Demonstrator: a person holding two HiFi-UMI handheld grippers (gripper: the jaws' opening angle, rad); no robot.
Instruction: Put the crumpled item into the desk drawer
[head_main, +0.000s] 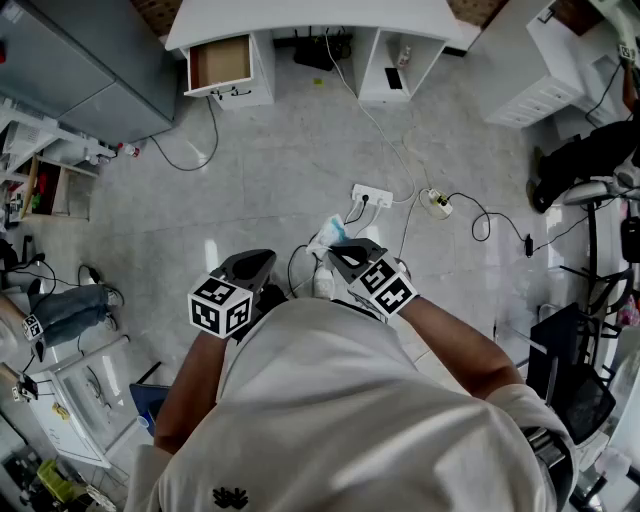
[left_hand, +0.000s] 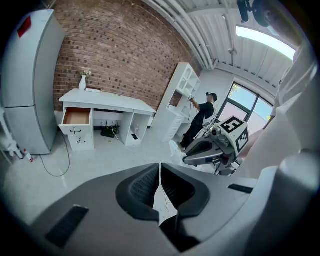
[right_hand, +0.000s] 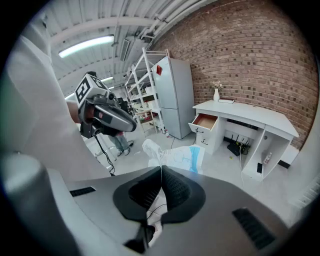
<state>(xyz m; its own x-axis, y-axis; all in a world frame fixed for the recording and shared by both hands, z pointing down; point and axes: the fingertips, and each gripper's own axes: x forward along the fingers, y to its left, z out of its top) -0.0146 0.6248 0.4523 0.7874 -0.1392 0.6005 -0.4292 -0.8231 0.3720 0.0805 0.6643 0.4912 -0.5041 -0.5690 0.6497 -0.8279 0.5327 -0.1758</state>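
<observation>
Up close, the right claw (right_hand: 161, 170) is pinched tight on the crumpled item (right_hand: 176, 155), a white wad with a blue patch that sticks out past the tips and hangs above the floor (head_main: 250, 190). The left claw (left_hand: 160, 168) sits beside it with its pads pressed together and nothing between them. In the head view both claws are held in front of the person's white shirt (head_main: 350, 420). A white power strip (head_main: 372, 195) with cords lies on the floor just beyond. Farther off is the white surface (right_hand: 250, 114) against the brick wall (right_hand: 260, 55), with a small vase (right_hand: 216, 94) on top. Its upper left drawer (right_hand: 205, 121) is pulled open, well apart from the item.
</observation>
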